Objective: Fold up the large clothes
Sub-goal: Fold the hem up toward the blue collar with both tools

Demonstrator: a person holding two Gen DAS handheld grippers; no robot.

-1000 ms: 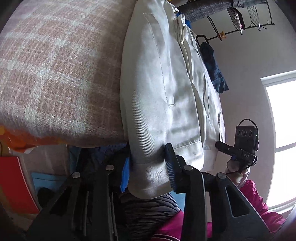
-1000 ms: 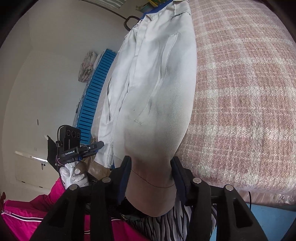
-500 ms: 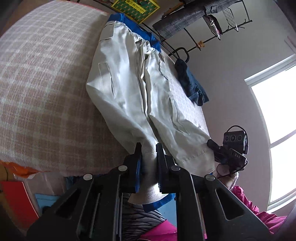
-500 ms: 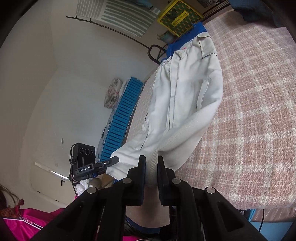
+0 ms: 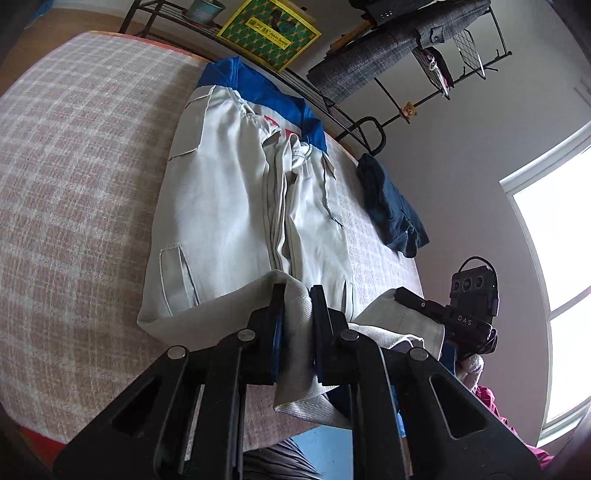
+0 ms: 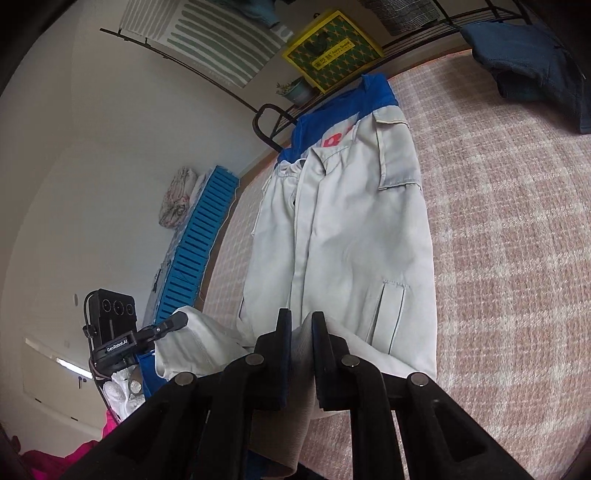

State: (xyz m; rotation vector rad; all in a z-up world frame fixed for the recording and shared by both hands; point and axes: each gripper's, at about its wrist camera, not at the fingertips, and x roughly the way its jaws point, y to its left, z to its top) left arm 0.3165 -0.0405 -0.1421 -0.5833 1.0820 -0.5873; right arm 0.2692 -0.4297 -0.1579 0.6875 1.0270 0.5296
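Now that both cuffs are up off the bed [image 5: 74, 192], my left claw [image 5: 297, 321] and right claw [image 6: 301, 339] stay clenched on the grey jacket [image 5: 229, 206], ready to fold its sleeves inward.

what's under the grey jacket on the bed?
The grey jacket lies on a pink plaid blanket that shows all around it. Blue fabric pokes out at its far collar end. Whatever is directly beneath the jacket's body is covered.

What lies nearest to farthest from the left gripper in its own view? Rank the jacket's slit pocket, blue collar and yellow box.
From the left gripper:
1. Slit pocket, lower left.
2. Blue collar, jacket's far end.
3. Yellow box, shelf beyond.
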